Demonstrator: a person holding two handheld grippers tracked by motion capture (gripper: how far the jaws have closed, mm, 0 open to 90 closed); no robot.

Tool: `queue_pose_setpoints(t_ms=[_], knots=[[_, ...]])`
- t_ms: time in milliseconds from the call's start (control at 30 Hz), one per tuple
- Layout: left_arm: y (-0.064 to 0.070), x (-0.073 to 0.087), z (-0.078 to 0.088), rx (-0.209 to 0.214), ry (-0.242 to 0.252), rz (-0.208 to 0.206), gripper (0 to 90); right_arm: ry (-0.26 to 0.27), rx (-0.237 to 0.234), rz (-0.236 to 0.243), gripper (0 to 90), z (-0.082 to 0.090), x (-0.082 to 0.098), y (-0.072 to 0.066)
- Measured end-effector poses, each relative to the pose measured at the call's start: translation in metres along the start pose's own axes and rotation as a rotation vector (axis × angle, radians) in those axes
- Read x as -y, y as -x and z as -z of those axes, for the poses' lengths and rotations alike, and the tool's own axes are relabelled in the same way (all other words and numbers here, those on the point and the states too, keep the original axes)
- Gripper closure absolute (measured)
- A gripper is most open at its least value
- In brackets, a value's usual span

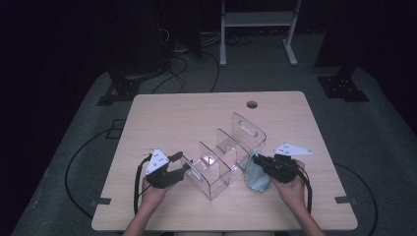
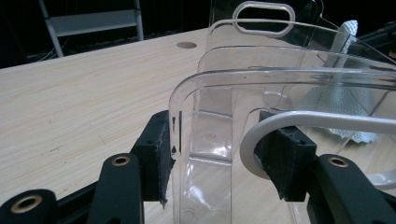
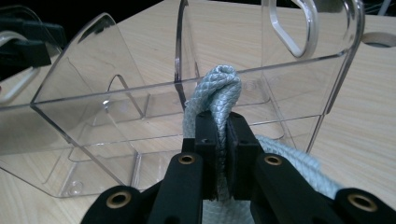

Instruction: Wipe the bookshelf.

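Clear acrylic divided organizer (image 1: 228,155) held at both ends by hand-held grippers on a pale wood-grain table (image 1: 162,113).

The glossy, see-through organizer sits at the centre of the high view, running diagonally from lower left to upper right, with rounded upright partitions and an oval handle slot in its tallest panel. At lower left of that view, the left gripper (image 1: 183,166) clamps the organizer's near end wall; in the left gripper view its matte black foam-faced pads (image 2: 161,154) sit on either side of the curved transparent wall. At lower right, the right gripper (image 1: 256,160) has its jaws pinched tight on a light blue cloth (image 1: 257,176); in the right gripper view the cloth (image 3: 215,91) shows a woven, diamond-patterned texture, bunched into a soft fold right against the organizer's clear side wall.
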State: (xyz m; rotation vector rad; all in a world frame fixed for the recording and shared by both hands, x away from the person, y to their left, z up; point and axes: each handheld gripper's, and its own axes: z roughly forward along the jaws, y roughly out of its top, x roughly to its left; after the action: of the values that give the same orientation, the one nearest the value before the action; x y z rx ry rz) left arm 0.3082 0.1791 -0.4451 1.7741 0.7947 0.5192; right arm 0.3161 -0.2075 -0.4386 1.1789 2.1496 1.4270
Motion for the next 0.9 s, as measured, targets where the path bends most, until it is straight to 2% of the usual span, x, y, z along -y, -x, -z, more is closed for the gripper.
queue_pose_setpoints(t_ms=[67,167,233,300,433,500,633,667,733,833,867,900], knots=[[0.000,0.000,0.000,0.001,0.002,0.001,46.7,-0.008,-0.001,0.010,84.2,-0.001,0.001,-0.005],[-0.001,0.000,0.000,-0.002,0.002,0.006,46.7,-0.030,-0.031,0.073,84.2,-0.004,0.003,-0.027],[-0.001,0.000,0.000,-0.003,0.002,0.003,46.7,-0.032,-0.041,0.091,84.2,-0.005,0.004,-0.032],[0.000,0.000,0.000,-0.002,0.003,0.003,46.7,-0.028,-0.045,0.074,84.2,-0.004,0.003,-0.027],[0.001,0.000,-0.001,0.004,0.001,0.002,46.5,-0.008,-0.012,0.025,84.2,-0.004,0.000,-0.012],[0.001,0.000,-0.001,0.005,0.003,0.005,46.5,-0.014,-0.021,0.027,84.1,-0.005,0.000,-0.016],[0.000,0.000,-0.001,0.003,0.003,0.005,46.5,-0.027,-0.064,0.079,84.1,-0.007,0.003,-0.035],[0.000,0.000,-0.001,0.003,0.003,0.005,46.5,-0.028,-0.059,0.094,84.2,-0.007,0.003,-0.036],[0.000,0.000,0.000,0.005,0.003,0.005,46.5,-0.026,-0.056,0.082,84.2,-0.007,0.001,-0.031],[0.001,0.000,-0.001,0.010,0.005,0.010,46.3,-0.007,-0.029,0.030,84.2,-0.007,-0.002,-0.017],[0.001,0.000,-0.001,0.010,0.005,0.010,46.3,-0.006,-0.033,0.021,84.2,-0.007,-0.002,-0.016],[0.001,0.000,-0.001,0.012,0.002,0.004,46.3,-0.010,-0.035,0.031,84.2,-0.007,-0.002,-0.019]])
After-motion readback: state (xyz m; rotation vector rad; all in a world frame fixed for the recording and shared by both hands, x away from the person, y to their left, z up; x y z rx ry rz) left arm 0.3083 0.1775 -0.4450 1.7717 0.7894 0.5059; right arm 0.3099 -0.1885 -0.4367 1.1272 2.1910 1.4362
